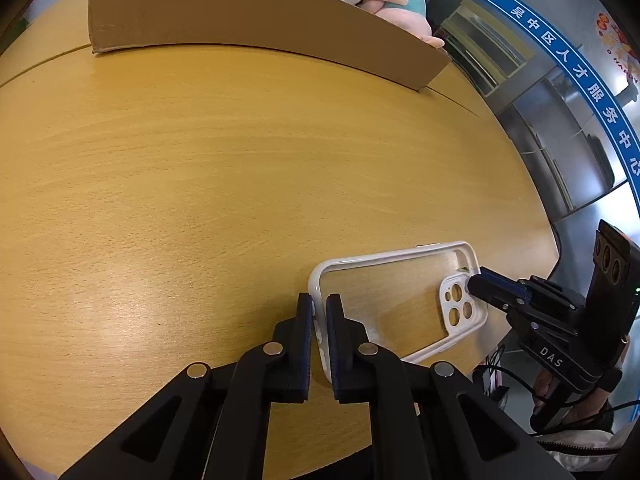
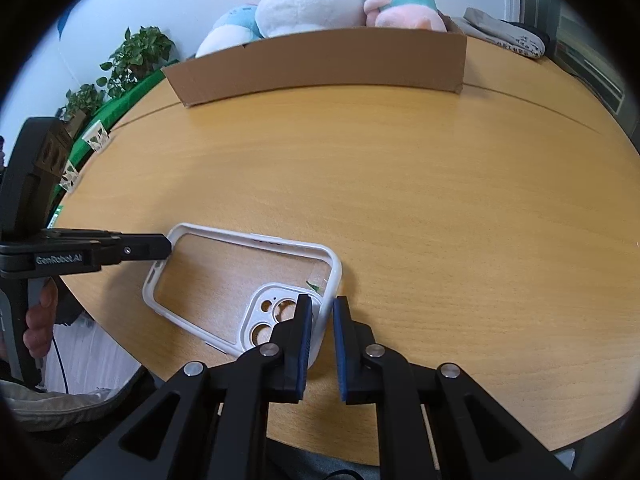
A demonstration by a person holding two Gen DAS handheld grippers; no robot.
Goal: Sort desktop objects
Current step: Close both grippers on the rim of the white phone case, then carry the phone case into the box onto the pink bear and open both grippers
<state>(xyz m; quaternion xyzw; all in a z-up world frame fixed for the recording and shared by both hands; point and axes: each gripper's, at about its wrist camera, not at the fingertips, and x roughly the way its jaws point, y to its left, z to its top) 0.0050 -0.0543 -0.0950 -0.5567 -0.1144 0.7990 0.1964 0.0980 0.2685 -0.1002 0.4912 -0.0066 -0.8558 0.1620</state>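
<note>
On the round wooden table (image 1: 200,184), both our tools pinched the clear white-rimmed phone case (image 1: 396,296): left tool (image 1: 319,312) and right tool (image 2: 322,316) clamped on opposite rims; uneven pulling risked twisting it free.

Left tool (image 1: 319,316) nearly closed, right tool (image 2: 322,320) likewise

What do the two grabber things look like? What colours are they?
Both are black plastic. The left gripper and right gripper each have two fingers with dark blue pads and round silver pins at the joints. One says "GenRobot.AI" in pale letters, the other "DAS". Thin black cables hang below them, and bare fingers show around the handles.
</note>
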